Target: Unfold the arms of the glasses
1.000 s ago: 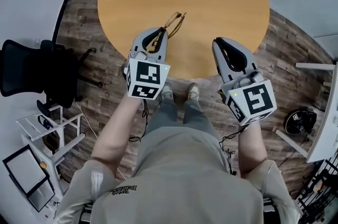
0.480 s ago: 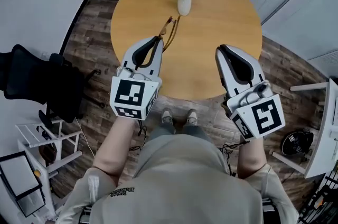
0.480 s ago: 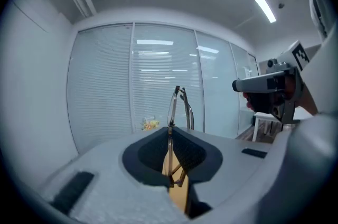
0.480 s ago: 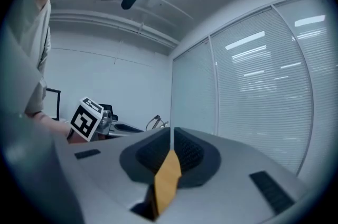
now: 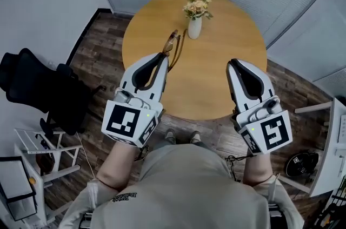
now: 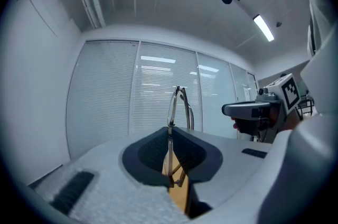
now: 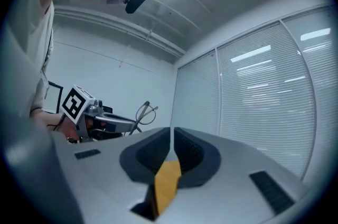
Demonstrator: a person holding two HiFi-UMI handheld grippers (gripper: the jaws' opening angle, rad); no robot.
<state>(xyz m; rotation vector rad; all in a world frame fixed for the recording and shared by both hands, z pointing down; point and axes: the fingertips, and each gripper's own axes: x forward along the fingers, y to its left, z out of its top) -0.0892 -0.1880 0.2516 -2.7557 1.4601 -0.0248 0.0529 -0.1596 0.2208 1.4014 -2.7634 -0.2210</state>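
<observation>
Holding the glasses (image 5: 174, 44) by a thin part of the frame, the left gripper (image 5: 162, 56) had its jaws drawn narrow and pressed on that metal. In the left gripper view the glasses (image 6: 178, 106) stood edge-on, running from between the pads up past the jaw tips of the left gripper (image 6: 170, 130), with the rims beyond and above the tips. Whether the arms were folded could not be read.

The right gripper (image 5: 233, 63) was level with its partner and well apart from it. Its jaws met with only a slit between them and nothing in it, as the right gripper view confirmed (image 7: 172, 130). From that view the glasses (image 7: 145, 112) projected beyond the tips of the left gripper (image 7: 105, 120).

Both pairs of jaws were over the round wooden surface (image 5: 216, 76). A white vase (image 5: 195, 28) of flowers (image 5: 197, 4) stood ahead of the jaws, nearer the left pair. A black office chair (image 5: 38, 87) stood on the floor far to the left gripper's outer side.
</observation>
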